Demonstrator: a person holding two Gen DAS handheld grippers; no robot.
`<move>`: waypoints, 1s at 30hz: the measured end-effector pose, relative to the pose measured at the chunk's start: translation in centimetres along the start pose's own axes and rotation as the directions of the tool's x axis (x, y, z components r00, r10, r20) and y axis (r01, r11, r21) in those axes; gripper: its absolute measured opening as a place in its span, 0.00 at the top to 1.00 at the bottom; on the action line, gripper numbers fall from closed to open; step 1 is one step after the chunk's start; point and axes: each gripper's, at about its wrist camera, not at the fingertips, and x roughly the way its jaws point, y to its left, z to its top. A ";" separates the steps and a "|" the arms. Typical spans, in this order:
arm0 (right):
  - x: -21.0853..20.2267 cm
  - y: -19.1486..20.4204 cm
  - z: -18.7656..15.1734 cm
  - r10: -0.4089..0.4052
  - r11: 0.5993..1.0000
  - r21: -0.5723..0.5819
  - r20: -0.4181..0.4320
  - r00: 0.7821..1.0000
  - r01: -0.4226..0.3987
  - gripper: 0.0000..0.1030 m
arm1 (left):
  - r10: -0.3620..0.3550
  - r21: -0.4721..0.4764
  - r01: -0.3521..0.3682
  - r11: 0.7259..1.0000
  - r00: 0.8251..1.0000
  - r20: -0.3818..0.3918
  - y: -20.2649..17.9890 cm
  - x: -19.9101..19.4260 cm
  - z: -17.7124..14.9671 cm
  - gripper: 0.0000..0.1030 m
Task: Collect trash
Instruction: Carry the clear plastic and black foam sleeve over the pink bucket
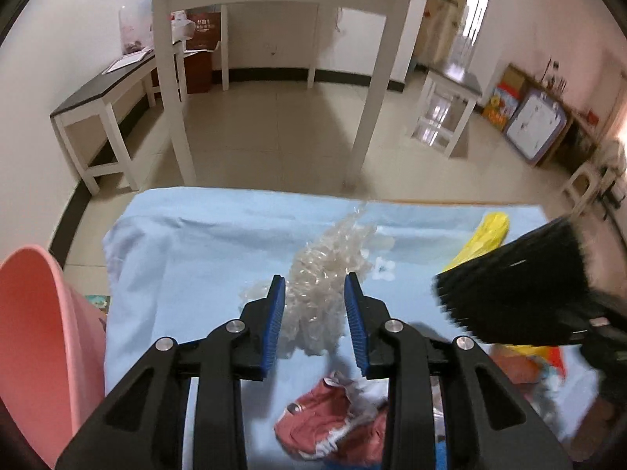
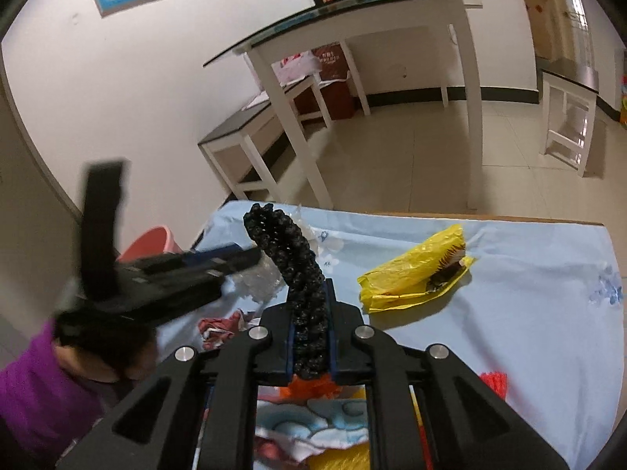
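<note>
Setting: a table draped in a pale blue cloth [image 1: 203,243] scattered with litter; a pink plastic bin [image 1: 43,325] stands just off its left edge

Key relation: a crumpled wad of clear plastic wrap [image 1: 317,286] lies directly ahead of the left gripper [image 1: 315,293], right in the gap between its blue pads [image 1: 276,313]; its long axis runs away from the camera toward the table's far edge, in line with the fingers

Nearer hand: the left one, by far; the right gripper [image 2: 311,315] sits off to the side and is already occupied

Left gripper state: jaws partly apart, straddling the wrap; whether the pads press on it cannot be told, though a gap shows on the right side

Right gripper state: jaws narrowed tight on a black knobbly strip [image 2: 290,266], which stands up out of the grip and curls over to the left at its tip

How the wrap looks: translucent, bubbly, crinkled, loosely bunched; it will probably squash and spring under a squeeze

Other litter: a yellow plastic bag [image 2: 411,270] with a wrapper inside lies to the right on the cloth; a red and white crumpled packet [image 1: 333,419] lies beneath the left gripper

Judged next need: closing on the wrap, then carrying it left to the bin

Person: a purple sleeve [image 2: 31,391] behind the left gripper
</note>
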 end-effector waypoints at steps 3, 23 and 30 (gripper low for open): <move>-1.2 -0.1 -0.2 0.004 1.000 0.019 0.025 1.000 -0.005 0.90 | 0.025 0.035 -0.026 0.999 1.000 0.011 -0.4 0.4 -0.4 0.69; -8.4 0.8 -1.9 -0.018 0.996 0.090 0.139 0.990 0.005 0.90 | -0.016 0.077 0.008 0.997 0.995 0.097 -1.2 -5.1 -1.8 0.75; -9.1 2.7 -2.0 0.019 0.996 0.087 0.161 0.987 -0.034 0.90 | -0.098 -0.028 0.105 0.994 0.979 0.176 0.4 -11.2 -3.2 0.75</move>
